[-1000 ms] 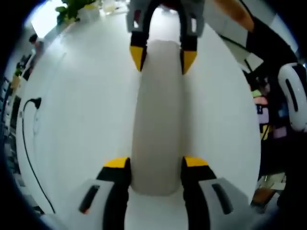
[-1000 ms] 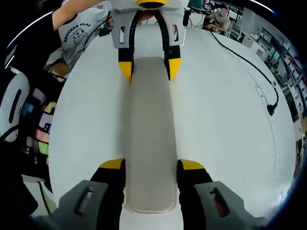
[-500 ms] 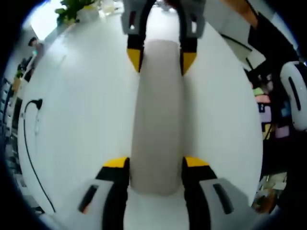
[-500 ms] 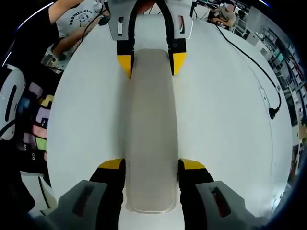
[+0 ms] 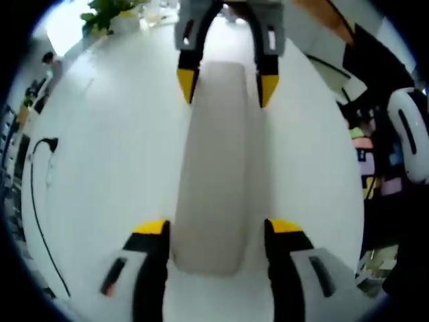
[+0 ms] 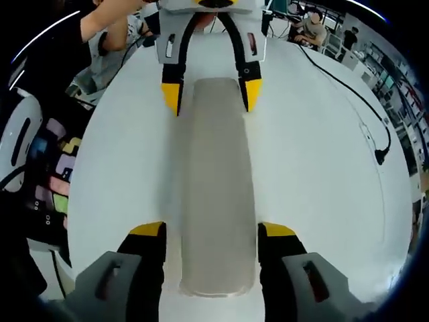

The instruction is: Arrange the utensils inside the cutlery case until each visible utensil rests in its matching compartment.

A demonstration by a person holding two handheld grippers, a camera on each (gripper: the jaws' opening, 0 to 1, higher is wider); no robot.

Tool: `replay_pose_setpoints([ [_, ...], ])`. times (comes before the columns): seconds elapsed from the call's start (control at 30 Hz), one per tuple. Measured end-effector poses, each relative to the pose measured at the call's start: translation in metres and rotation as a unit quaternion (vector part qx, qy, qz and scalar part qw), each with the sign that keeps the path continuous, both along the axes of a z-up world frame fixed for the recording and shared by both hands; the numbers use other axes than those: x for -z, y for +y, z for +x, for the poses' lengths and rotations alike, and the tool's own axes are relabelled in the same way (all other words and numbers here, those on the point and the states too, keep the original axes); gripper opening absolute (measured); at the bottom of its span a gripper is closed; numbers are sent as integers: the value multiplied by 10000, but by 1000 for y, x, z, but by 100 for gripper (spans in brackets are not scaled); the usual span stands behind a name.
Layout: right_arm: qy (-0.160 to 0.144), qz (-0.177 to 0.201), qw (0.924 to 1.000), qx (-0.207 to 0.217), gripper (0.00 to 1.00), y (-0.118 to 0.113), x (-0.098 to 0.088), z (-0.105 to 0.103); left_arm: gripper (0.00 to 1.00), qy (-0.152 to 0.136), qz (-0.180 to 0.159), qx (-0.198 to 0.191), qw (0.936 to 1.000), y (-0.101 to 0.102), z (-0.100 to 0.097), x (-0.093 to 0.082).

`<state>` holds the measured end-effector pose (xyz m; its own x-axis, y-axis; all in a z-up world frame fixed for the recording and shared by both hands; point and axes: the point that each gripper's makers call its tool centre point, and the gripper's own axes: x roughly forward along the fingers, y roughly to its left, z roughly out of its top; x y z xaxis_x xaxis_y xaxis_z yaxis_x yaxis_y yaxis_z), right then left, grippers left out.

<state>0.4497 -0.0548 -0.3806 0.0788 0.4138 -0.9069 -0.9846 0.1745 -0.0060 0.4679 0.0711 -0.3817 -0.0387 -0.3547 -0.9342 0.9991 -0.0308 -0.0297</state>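
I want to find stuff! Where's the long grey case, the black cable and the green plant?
long grey case (image 5: 218,161), left gripper view, middle of its top.
black cable (image 6: 362,100), right gripper view, mid-run on table.
green plant (image 5: 104,15), left gripper view, leaves.

you're in a lab or shared workroom: a long white table (image 6: 322,168) with a black cable (image 6: 355,94), seated people (image 6: 310,27) at cluttered desks, shelving (far right).

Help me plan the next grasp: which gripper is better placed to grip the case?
Right, narrowly. Both stand open astride opposite ends of the case, but it reaches deeper into the right gripper than into the left gripper.
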Motion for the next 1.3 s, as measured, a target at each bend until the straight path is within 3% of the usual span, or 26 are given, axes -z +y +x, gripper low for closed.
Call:
replay_pose_setpoints([
  [0.1,-114,452,9981,400,65,0,-15,9,68,-482,-215,-8,9986,3,12,-5],
  [0.2,-492,798,9924,796,73,-2,-22,14,73,-465,-753,-329,9955,-1,10,-12],
  [0.3,-1128,1230,9796,1120,84,-7,-34,21,84,-877,-954,-532,9901,9,19,-14],
  [0.33,-1276,1328,9742,1306,87,-12,-36,22,85,-784,-1135,-632,9884,9,15,-16],
  [0.37,-1319,1364,9734,1283,88,-14,-36,20,84,-581,-1351,-599,9873,7,8,-18],
  [0.4,-1321,1469,9719,1283,89,-14,-37,17,83,-319,-1707,-657,9826,4,1,-24],
  [0.43,-1304,1646,9663,1489,91,-15,-38,14,84,-240,-1892,-761,9787,4,1,-28],
  [0.57,-1518,2043,9553,1507,99,-14,-45,10,99,-712,-2377,-901,9645,7,11,-45],
  [0.63,-1511,2198,9477,1751,99,-15,-46,11,100,-614,-2474,-1086,9608,8,7,-48],
  [0.67,-1519,2222,9470,1752,99,-15,-46,9,100,-661,-2615,-1101,9566,7,5,-52],
  [0.7,-1605,2360,9411,1813,99,-14,-49,10,100,-751,-2691,-1148,9533,7,7,-54],
  [0.77,-1753,2568,9289,2010,99,-15,-54,14,100,-1094,-2901,-1373,9408,8,14,-63],
  [0.8,-1843,2718,9208,2107,99,-16,-59,15,100,-1311,-3050,-1563,9303,11,19,-69],
  [0.87,-1966,3023,9037,2308,99,-17,-68,15,100,-1822,-3151,-1913,9115,23,30,-80],
  [0.9,-1889,3291,8903,2518,99,-17,-72,13,100,-1970,-3176,-2050,9046,29,32,-84],
  [0.97,-1710,3524,8690,3024,98,-23,-74,15,100,-2053,-3479,-2415,8823,30,25,-92],
  [1.0,-1790,3563,8642,3069,98,-24,-76,16,100,-2057,-3739,-2649,8647,33,23,-99],
  [1.03,-2049,3645,8534,3112,98,-28,-84,17,100,-2013,-3826,-2820,8565,39,21,-101],
  [1.07,-2183,3593,8492,3195,98,-31,-87,17,100,-1984,-3893,-3041,8465,46,19,-103],
  [1.1,-2441,3518,8410,3308,98,-38,-94,17,100,-2045,-3951,-3087,8407,50,18,-106],
  [1.13,-2602,3513,8328,3396,97,-43,-99,17,100,-2165,-4033,-3234,8281,57,17,-110],
  [1.17,-2697,3549,8223,3536,96,-48,-105,17,100,-2233,-4045,-3320,8223,61,15,-112],
  [1.2,-2760,3603,8111,3689,94,-54,-110,16,100,-2343,-4096,-3460,8109,67,12,-115],
  [1.23,-2882,3719,7942,3846,93,-61,-120,14,100,-2395,-4128,-3552,8038,70,10,-118],
  [1.27,-2962,3804,7834,3924,93,-65,-126,12,100,-2382,-4166,-3807,7904,80,12,-121],
  [1.3,-3008,3838,7697,4120,91,-73,-130,8,100,-2358,-4133,-3926,7870,84,10,-121],
])
